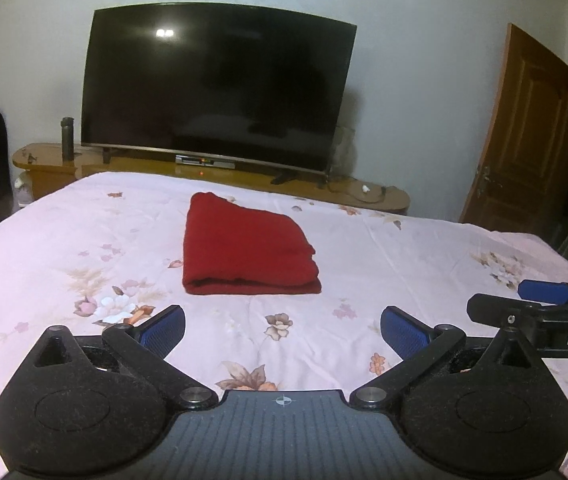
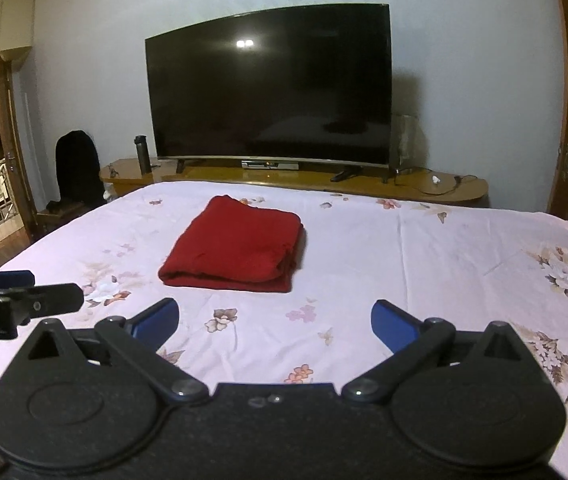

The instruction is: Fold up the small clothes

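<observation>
Left gripper (image 1: pixel 282 330): jaws spread wide, blue pads apart, nothing between them. It hangs over the near part of the bed, clear of the cloth. Right gripper (image 2: pixel 275 322): jaws likewise spread wide and empty, beside the left one; each shows at the edge of the other's view.

Bed sheet (image 1: pixel 403 264): pale pink with flower print, lying flat with a few light creases. Bare sheet lies between both grippers and the garment, with nothing in the way.

Red garment (image 1: pixel 244 246): folded into a compact rectangle, lying flat near the middle of the bed, ahead of both grippers and touching neither. Its thick folded edge faces the grippers; layered ends show on its right side. Open sheet surrounds it on all sides, with the widest stretch to the right.

Beyond the far bed edge: a low wooden TV stand (image 2: pixel 443 188) runs close along it. On it stand a large dark television (image 2: pixel 272 84), a dark bottle (image 2: pixel 142 154) at the left and a loose cable (image 2: pixel 443 184) at the right. A dark chair (image 2: pixel 76 168) stands left of the stand. A wooden door (image 1: pixel 523 136) stands open at the right.
</observation>
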A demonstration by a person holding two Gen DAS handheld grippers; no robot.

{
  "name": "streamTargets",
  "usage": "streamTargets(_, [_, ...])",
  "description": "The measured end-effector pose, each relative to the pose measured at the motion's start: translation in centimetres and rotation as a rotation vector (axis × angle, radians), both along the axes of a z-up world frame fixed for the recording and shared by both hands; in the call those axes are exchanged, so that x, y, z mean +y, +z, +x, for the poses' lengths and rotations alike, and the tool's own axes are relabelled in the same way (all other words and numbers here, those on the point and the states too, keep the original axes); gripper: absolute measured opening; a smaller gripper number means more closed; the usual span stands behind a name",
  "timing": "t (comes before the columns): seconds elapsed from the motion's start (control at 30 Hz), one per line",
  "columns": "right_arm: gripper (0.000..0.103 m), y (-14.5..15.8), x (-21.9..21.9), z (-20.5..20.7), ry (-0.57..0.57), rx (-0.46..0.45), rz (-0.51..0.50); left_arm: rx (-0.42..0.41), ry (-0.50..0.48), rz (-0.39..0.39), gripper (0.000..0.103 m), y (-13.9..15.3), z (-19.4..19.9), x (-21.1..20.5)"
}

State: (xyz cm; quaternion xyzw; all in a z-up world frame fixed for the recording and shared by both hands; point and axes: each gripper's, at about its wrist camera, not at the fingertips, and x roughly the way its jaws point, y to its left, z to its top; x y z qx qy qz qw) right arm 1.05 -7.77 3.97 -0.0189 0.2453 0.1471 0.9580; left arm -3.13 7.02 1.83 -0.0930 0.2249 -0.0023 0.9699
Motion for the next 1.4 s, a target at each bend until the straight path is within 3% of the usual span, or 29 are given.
streamTargets(1.4, [0.102, 0.8, 1.6, -1.0, -0.006, -0.026, 0.004, -0.019, -0.03, 0.041, 0.103, 0.8, 0.2, 0.2])
